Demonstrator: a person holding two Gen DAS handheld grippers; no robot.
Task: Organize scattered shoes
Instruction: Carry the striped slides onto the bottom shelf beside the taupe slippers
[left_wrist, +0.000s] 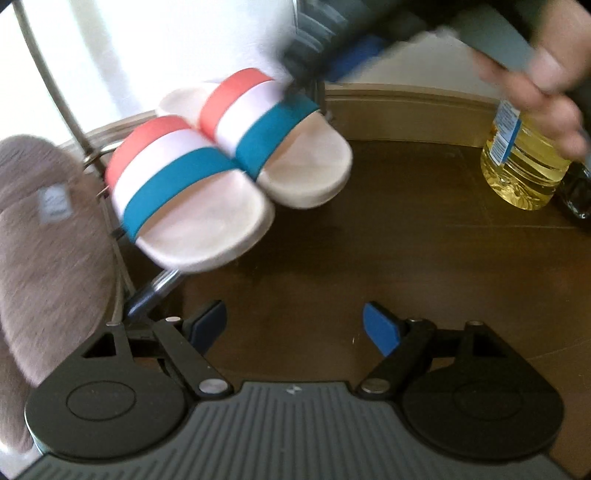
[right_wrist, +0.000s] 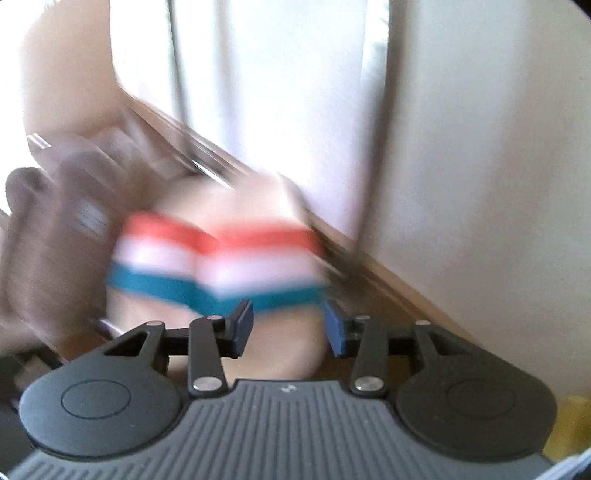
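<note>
My left gripper (left_wrist: 295, 325) hangs wide and empty; my right gripper (right_wrist: 289, 325) stands part-open just behind the right striped slide (left_wrist: 280, 140), pads not pressing. Both slides sit side by side on the wire rack (left_wrist: 110, 177), beside the brown slipper (left_wrist: 48, 236), heels overhanging, so a nudge from me could tip them off. The oil bottle (left_wrist: 524, 162) label is too blurred to read.

A clear plastic bottle of yellow cooking oil (left_wrist: 522, 162) with a blue-and-white label stands upright near the right edge of the dark brown floor (left_wrist: 388, 240). A dark bottle (left_wrist: 576, 192) touches its right side. A tan baseboard (left_wrist: 406, 107) borders the floor's far edge under a white wall (right_wrist: 480, 147).
</note>
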